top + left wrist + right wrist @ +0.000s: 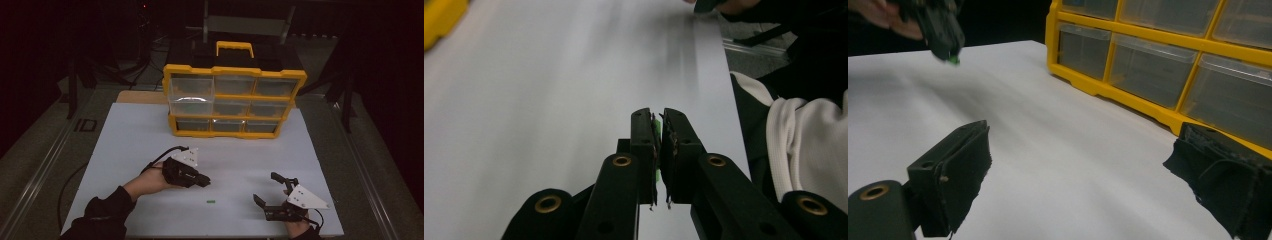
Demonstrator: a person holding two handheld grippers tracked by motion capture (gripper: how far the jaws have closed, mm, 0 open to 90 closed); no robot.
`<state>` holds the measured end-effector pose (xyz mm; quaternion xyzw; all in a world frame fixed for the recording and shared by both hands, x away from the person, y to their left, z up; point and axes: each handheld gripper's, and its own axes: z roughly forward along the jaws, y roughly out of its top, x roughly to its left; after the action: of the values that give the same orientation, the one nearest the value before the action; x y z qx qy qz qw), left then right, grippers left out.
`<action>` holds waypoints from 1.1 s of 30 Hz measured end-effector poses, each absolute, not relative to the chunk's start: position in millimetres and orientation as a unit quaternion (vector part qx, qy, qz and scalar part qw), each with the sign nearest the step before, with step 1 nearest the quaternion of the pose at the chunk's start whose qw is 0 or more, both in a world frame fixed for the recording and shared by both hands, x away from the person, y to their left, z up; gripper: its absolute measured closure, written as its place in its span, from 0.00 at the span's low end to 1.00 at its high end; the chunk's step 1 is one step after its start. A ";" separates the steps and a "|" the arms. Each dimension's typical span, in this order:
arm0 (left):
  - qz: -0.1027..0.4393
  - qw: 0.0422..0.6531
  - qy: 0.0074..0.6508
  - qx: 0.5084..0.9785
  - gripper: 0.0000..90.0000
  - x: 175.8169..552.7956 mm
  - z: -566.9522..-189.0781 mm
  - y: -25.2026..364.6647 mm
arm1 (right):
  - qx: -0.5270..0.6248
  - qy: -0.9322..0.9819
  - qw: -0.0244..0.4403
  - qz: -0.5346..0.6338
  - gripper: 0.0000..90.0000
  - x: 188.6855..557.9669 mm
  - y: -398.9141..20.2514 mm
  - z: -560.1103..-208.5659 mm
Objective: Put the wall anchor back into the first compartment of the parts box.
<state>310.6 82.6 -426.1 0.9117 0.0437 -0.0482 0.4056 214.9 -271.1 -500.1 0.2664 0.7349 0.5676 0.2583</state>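
My left tongs (pixel 658 150) pinch a small green plastic piece (pixel 657 175); my right tongs (pixel 1088 175) gape apart beside the yellow plastic drawer cabinet (pixel 1108 90).

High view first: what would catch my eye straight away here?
The yellow organizer of clear drawers at the far side of the white table, one upper-left drawer pulled out. Nearer, the left hand-held gripper pinches a small green piece, while the right hand-held gripper gapes wide open.
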 end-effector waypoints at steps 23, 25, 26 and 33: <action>0.021 0.441 0.015 0.897 0.93 329.0 -299.9 114.5 | 0.268 0.736 0.256 0.566 0.09 215.4 -270.8 -500.9; 0.028 0.446 0.013 0.895 0.93 330.2 -290.2 116.1 | 0.267 0.736 0.257 0.566 0.09 215.7 -270.8 -501.1; 0.028 0.446 0.013 0.895 0.93 330.2 -290.2 116.1 | 0.267 0.736 0.257 0.566 0.09 215.7 -270.8 -501.1; 0.047 0.457 0.005 0.888 0.93 337.1 -256.8 121.4 | 0.266 0.738 0.256 0.565 0.09 216.1 -270.5 -501.6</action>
<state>337.1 121.4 -256.8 0.8880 0.0050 0.0471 0.4573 216.1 -270.5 -501.6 0.2657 0.7378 0.5652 0.2561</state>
